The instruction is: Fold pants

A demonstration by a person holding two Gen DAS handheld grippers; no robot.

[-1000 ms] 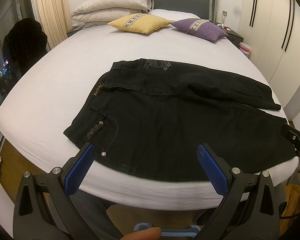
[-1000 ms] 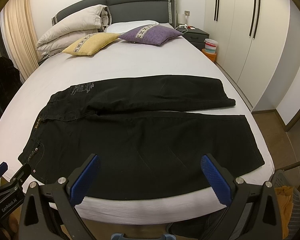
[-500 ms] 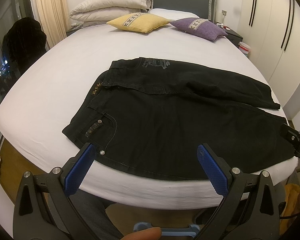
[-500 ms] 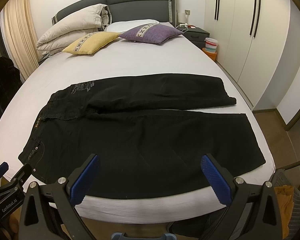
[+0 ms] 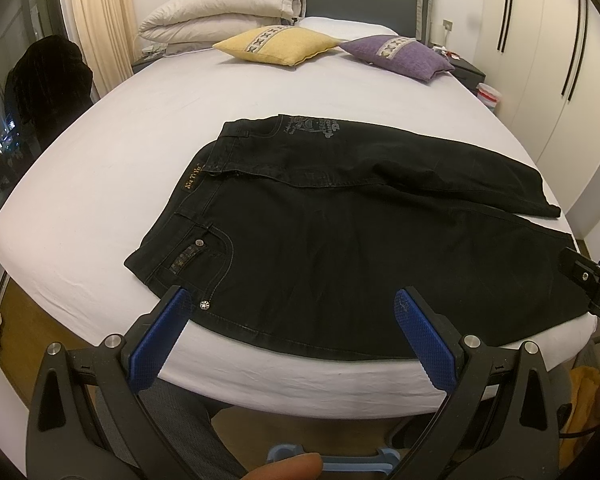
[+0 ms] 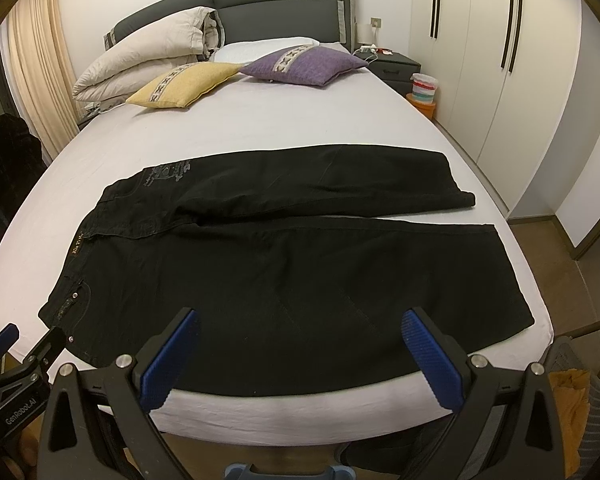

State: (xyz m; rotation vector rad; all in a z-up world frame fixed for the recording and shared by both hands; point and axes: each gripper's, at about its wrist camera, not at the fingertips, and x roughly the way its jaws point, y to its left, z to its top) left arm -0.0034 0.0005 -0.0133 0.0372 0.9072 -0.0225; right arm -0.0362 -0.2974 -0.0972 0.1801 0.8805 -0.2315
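Black pants (image 5: pixel 340 240) (image 6: pixel 284 272) lie flat on the white bed, waistband to the left, both legs running right, the near leg along the front edge. My left gripper (image 5: pixel 292 316) hovers open above the near edge by the front pocket, nothing between its blue pads. My right gripper (image 6: pixel 300 340) is open too, over the near leg's front edge. The right gripper's body shows at the right edge of the left wrist view (image 5: pixel 592 284); the left one sits at the lower left of the right wrist view (image 6: pixel 16 364).
A yellow cushion (image 6: pixel 180 84), a purple cushion (image 6: pixel 304 64) and a folded duvet (image 6: pixel 148 60) sit by the headboard. The bed (image 5: pixel 100 152) has bare sheet left of the pants. Wardrobe doors (image 6: pixel 500 80) stand right; a basket (image 6: pixel 572 392) is at lower right.
Both grippers have crept slightly forward and the pants look a little nearer. Nothing was grasped and the pants have not moved.
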